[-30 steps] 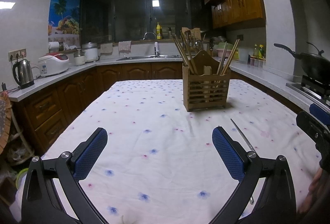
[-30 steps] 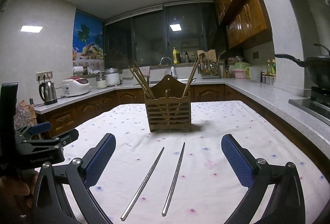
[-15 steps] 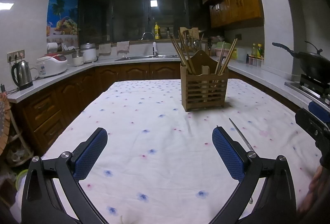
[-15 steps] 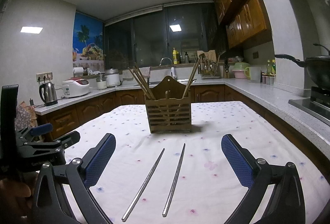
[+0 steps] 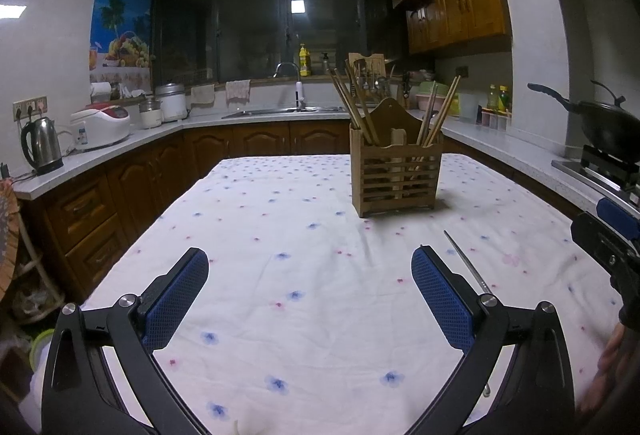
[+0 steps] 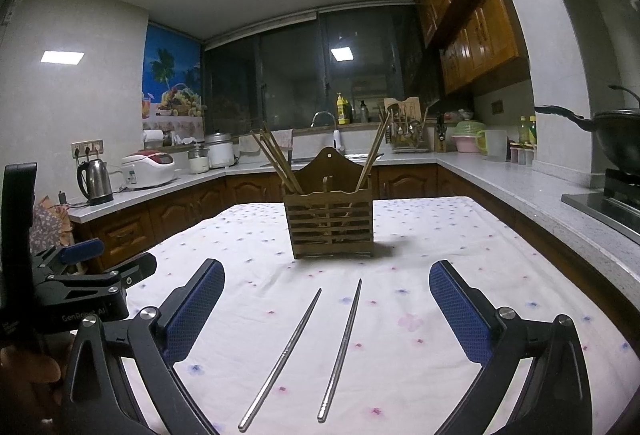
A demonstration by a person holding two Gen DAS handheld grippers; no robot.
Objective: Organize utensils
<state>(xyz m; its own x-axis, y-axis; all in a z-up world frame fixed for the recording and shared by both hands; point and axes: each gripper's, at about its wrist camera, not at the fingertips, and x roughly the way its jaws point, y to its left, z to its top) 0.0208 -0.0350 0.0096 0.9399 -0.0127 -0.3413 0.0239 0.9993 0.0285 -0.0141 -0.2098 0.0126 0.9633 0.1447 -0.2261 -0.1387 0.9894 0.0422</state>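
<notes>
Two metal chopsticks lie side by side on the flowered tablecloth, right between the blue pads of my right gripper, which is open and empty above them. Beyond them stands a slatted wooden utensil holder with wooden chopsticks leaning in it. My left gripper is open too, over bare cloth; in its view the holder sits ahead to the right, and one metal chopstick shows past its right finger.
Kitchen counters wrap around the table, with a kettle and rice cooker on the left, a sink at the back, and a wok on the stove at the right. A person's hand holds the right gripper.
Almost nothing: the left gripper's view has drifted slightly, so the holder sits a touch further left. Both grippers stay open and the chopsticks have not moved.
</notes>
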